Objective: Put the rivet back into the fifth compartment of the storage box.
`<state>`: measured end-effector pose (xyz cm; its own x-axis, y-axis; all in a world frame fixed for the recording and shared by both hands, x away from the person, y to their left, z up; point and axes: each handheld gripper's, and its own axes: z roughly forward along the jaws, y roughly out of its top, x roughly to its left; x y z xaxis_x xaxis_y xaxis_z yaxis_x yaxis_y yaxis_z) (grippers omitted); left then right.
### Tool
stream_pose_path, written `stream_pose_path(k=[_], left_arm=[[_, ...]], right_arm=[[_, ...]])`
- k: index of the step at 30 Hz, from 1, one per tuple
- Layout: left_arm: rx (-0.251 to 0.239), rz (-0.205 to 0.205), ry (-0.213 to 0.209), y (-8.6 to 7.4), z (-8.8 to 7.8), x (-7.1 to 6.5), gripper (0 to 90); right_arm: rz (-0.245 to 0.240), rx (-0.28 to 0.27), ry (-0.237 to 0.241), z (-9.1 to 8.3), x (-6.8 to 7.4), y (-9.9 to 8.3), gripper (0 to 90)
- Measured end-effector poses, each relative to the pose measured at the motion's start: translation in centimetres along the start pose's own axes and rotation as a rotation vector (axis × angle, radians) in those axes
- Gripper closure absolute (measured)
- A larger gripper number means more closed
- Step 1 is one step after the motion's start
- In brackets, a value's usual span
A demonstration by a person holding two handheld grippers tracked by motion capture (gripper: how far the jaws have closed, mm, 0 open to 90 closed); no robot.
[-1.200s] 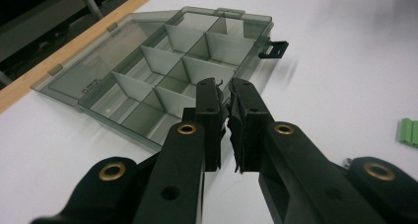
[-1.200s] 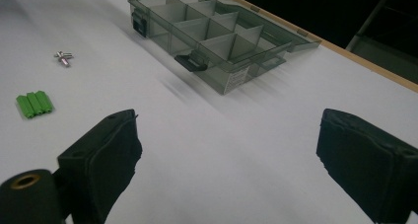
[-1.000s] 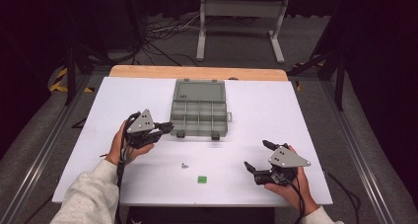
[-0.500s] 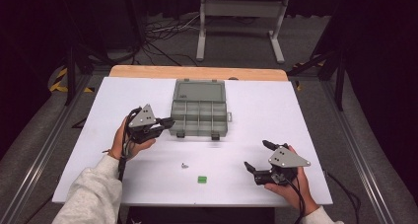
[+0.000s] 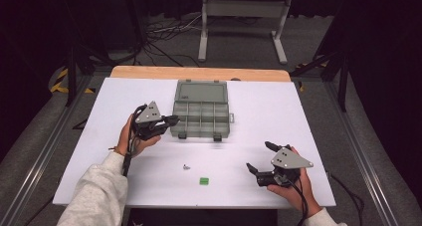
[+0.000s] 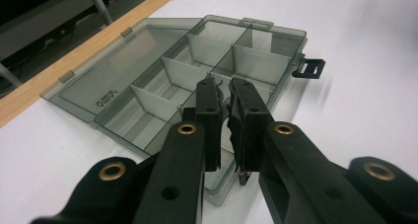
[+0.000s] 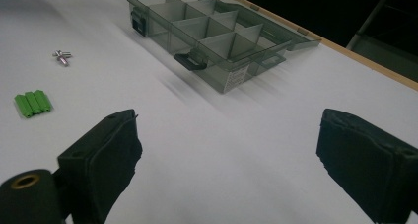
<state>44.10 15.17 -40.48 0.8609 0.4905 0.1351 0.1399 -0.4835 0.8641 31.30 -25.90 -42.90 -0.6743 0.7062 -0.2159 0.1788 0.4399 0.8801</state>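
Left claw (image 5: 171, 120) is closed, seemingly on something small and dark, over the near-left compartments of the open organiser box (image 5: 201, 114); right claw (image 5: 260, 158) waits open above the worktop (image 5: 298, 116). Sorting is early, I judge: green block (image 5: 204, 180) and screw (image 5: 186, 167) lie unsorted near me.

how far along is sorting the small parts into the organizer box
Done: the organizer box lies open, lid back, and the compartments that show look empty. In hand: the left gripper is nearly shut over a near compartment, something small and dark apparently between its fingers. Left: the screws and green pieces lie on the table; the right gripper waits open.
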Motion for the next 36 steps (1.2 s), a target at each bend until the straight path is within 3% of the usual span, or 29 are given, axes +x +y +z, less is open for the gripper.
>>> stream_pose_path(k=[20, 36], left_arm=[[0.055, -0.026, 0.007, -0.7, 2.1, 1.0, 83.4], [0.084, -0.039, 0.008, -1.0, 2.6, 1.1, 83.3]], right_arm=[[0.008, 0.000, 0.000, -0.1, -0.2, -0.1, 9.4], [0.006, 0.002, 0.001, -0.1, -0.1, -0.1, 9.5]])
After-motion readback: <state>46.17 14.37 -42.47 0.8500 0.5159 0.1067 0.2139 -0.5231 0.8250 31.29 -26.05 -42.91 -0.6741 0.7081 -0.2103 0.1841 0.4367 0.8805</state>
